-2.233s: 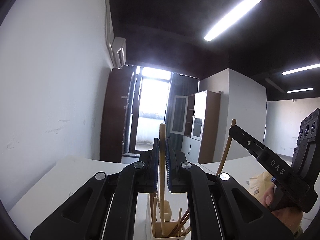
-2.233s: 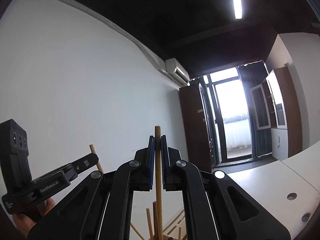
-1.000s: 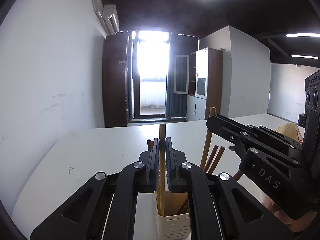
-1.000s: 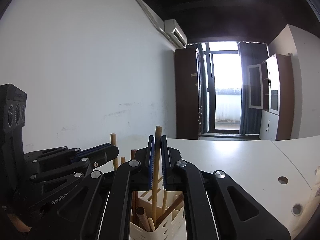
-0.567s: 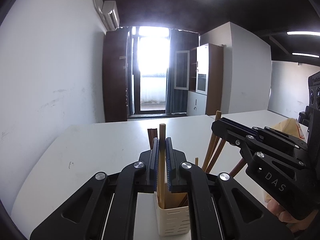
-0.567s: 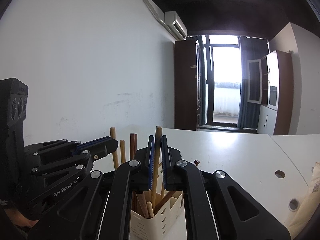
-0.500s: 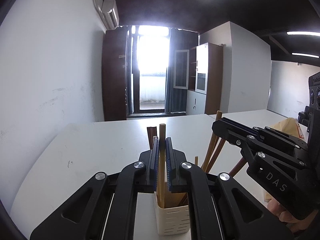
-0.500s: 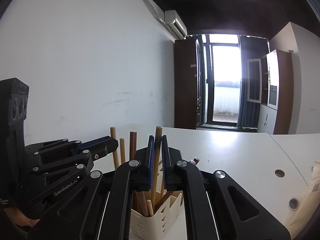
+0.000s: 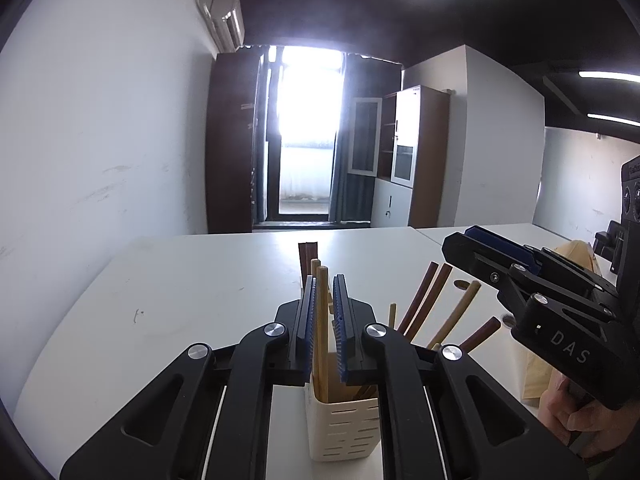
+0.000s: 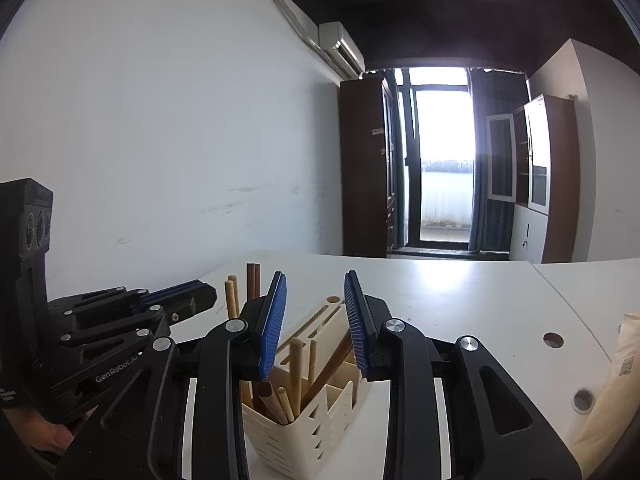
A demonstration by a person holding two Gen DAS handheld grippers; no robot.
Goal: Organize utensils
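Observation:
A cream slotted utensil holder (image 9: 340,428) stands on the white table (image 9: 192,292), with several light and dark wooden chopsticks (image 9: 424,308) upright or leaning in it. My left gripper (image 9: 323,288) is just above the holder, its jaws slightly apart around a light wooden chopstick (image 9: 322,336) whose lower end is inside the holder. My right gripper (image 10: 314,300) is open and empty above the holder (image 10: 304,432), where chopsticks (image 10: 296,372) lean in its compartments. Each gripper shows in the other's view: the right one (image 9: 488,248) and the left one (image 10: 188,292).
A tan paper bag (image 10: 612,392) lies at the table's right edge, also in the left wrist view (image 9: 540,372). Round cable holes (image 10: 553,340) are in the tabletop on the right. A white wall runs along the left; cabinets and a bright door are at the far end.
Both grippers came down to the holder with their chopsticks. My right gripper has opened and its chopstick now rests in the holder. My left gripper's jaws have loosened around its chopstick.

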